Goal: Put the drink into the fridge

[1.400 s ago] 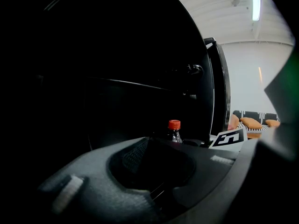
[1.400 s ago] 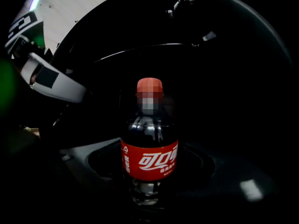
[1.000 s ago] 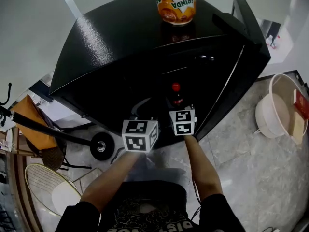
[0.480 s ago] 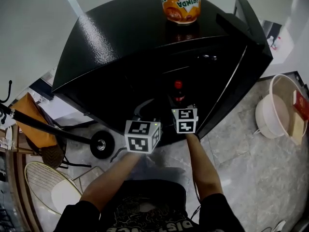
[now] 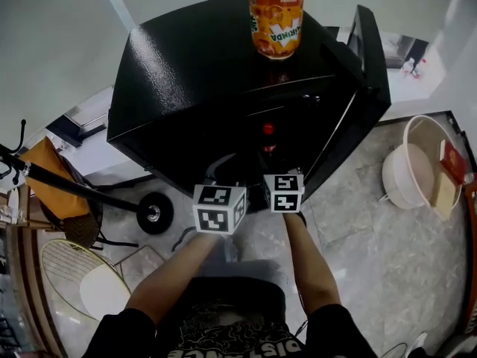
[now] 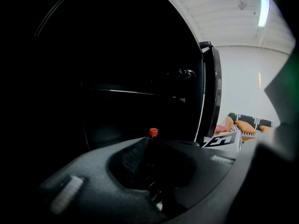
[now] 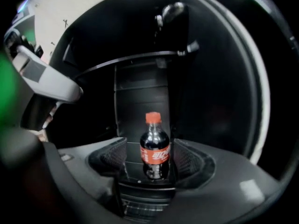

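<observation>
- One cola bottle (image 7: 154, 146) with a red cap stands upright on the glass shelf (image 7: 133, 171) inside the fridge (image 5: 201, 66), near the shelf's front edge.
- There are two drinks in all. The second is an orange soda bottle (image 5: 276, 17), which stands on the fridge's flat top, outside it and well above the cola.
- There is one fridge, black and glossy. Its single door (image 5: 370, 58) is swung open to the right, and the inside is dark.
- Two grippers hang just in front of the open fridge, side by side.
- The right gripper (image 7: 150, 164) has its jaws spread wide. The cola bottle shows in the gap between them, but neither pad touches it.
- The left gripper (image 6: 154, 160) also has its jaws apart and holds nothing. From its view only the cola's red cap and dark body show past the gap.
- Each gripper carries a marker cube, two in total: one on the left (image 5: 218, 208) and one on the right (image 5: 284, 192).
- Two bare forearms (image 5: 309, 263) reach from the bottom of the head view to the grippers.
- One pale basin (image 5: 399, 177) sits on the stone floor (image 5: 373, 274) to the right of the fridge, with a boxy item in it.
- One black wheel (image 5: 154, 213) lies on the floor to the left of the fridge.
</observation>
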Available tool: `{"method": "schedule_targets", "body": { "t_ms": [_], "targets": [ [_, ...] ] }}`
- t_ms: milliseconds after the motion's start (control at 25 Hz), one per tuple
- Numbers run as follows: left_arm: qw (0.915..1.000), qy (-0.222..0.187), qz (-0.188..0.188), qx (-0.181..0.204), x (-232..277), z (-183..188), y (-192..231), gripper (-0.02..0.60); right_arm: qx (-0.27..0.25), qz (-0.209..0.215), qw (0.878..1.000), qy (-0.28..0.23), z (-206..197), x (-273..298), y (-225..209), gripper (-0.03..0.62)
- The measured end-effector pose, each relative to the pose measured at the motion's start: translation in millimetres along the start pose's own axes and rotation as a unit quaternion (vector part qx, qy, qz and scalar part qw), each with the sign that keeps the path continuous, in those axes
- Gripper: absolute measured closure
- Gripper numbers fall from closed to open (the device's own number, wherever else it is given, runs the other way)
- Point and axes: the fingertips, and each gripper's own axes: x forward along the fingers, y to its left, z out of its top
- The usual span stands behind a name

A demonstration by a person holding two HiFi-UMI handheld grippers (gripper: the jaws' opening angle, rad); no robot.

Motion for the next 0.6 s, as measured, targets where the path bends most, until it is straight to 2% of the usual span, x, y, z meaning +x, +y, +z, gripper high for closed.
{"method": "schedule_targets", "body": {
  "t_ms": [320,600],
  "targets": [
    [0.9998,0.005,0.002,-0.019,-35.9,28.8,-30.2,0.577,0.005,0.031,0.999,0.012,52.1,-61.0,19.3,0.287],
    [0.9993,0.002,0.009,-0.037,-71.1,58.6,-58.3,0.577,-0.007,0.050,0.999,0.014,104.2,-119.1,31.6,0.383]
  ]
}}
